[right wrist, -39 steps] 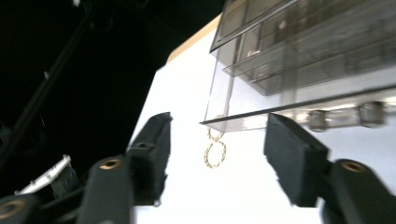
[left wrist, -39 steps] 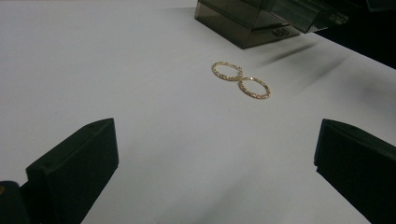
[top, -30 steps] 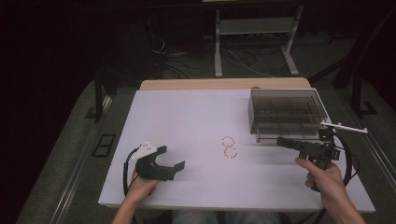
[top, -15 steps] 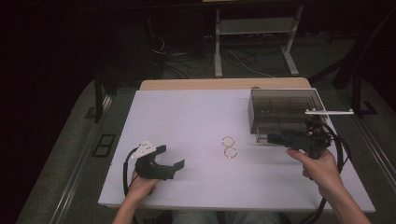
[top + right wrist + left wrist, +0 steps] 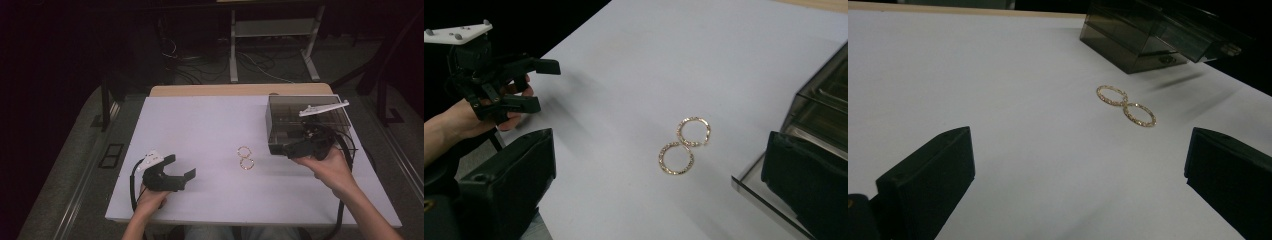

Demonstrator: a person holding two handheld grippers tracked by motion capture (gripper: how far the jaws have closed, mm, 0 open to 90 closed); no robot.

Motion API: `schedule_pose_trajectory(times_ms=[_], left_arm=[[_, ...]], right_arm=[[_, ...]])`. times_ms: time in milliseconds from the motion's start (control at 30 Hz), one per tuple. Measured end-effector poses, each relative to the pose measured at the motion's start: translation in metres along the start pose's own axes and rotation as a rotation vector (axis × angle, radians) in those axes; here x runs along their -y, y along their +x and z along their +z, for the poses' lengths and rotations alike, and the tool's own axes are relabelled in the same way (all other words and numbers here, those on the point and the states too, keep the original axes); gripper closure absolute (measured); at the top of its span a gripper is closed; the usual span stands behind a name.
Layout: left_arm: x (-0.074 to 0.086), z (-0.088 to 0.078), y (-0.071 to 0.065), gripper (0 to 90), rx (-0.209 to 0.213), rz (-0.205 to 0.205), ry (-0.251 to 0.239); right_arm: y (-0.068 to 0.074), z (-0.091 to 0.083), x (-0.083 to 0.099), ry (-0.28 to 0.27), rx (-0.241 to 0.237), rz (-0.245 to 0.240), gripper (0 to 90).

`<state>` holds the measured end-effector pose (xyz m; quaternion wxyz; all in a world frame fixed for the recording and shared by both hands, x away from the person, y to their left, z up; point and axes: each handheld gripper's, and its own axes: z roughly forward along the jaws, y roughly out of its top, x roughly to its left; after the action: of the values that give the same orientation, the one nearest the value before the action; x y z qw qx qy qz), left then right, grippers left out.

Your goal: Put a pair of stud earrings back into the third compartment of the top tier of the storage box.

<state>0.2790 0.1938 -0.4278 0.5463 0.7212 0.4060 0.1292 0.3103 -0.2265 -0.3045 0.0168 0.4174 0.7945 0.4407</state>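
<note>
Two thin gold rings (image 5: pixel 245 158) (image 5: pixel 1126 105) (image 5: pixel 684 145) lie touching on the white table (image 5: pixel 210 125), near its middle. A dark see-through box (image 5: pixel 310 117) (image 5: pixel 1148 35) (image 5: pixel 824 105) stands at the far right. My right gripper (image 5: pixel 289 149) (image 5: pixel 659 142) hovers at the box's front, pointing left toward the rings. Its jaws have just been opening and stand wide with nothing between them. My left gripper (image 5: pixel 179 166) (image 5: pixel 1078 150) (image 5: pixel 541 85) rests near the front left, open and empty, facing the rings from a distance.
A strip of bare wood (image 5: pixel 240 90) runs along the table's far edge. Beyond it on the dark floor are a metal rack frame (image 5: pixel 272 30) and loose cables (image 5: pixel 200 65). A cable (image 5: pixel 134 185) loops from the left gripper near the front edge.
My right gripper has risen and moved left and away from the person, up to the front of the box. The left gripper and the rings have stayed where they were.
</note>
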Motion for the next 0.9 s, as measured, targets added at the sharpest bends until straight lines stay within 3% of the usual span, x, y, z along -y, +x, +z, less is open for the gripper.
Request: schedule_pose_trajectory(times_ms=[300,500,733,900], left_arm=[[-0.001,-0.005,-0.003,0.0,0.01,-0.033,-0.034],[-0.001,-0.004,-0.004,0.0,0.014,-0.019,-0.027],[-0.002,-0.004,-0.003,0.0,0.019,-0.016,-0.031],[-0.003,-0.005,-0.002,0.0,0.022,-0.012,-0.033]], right_arm=[[0.002,0.013,-0.013,0.033,-0.002,-0.067,0.5],[0.005,0.023,-0.02,0.058,-0.002,-0.112,0.5],[0.013,0.048,-0.028,0.1,0.019,-0.189,0.5],[0.015,0.069,-0.028,0.13,0.032,-0.212,0.5]])
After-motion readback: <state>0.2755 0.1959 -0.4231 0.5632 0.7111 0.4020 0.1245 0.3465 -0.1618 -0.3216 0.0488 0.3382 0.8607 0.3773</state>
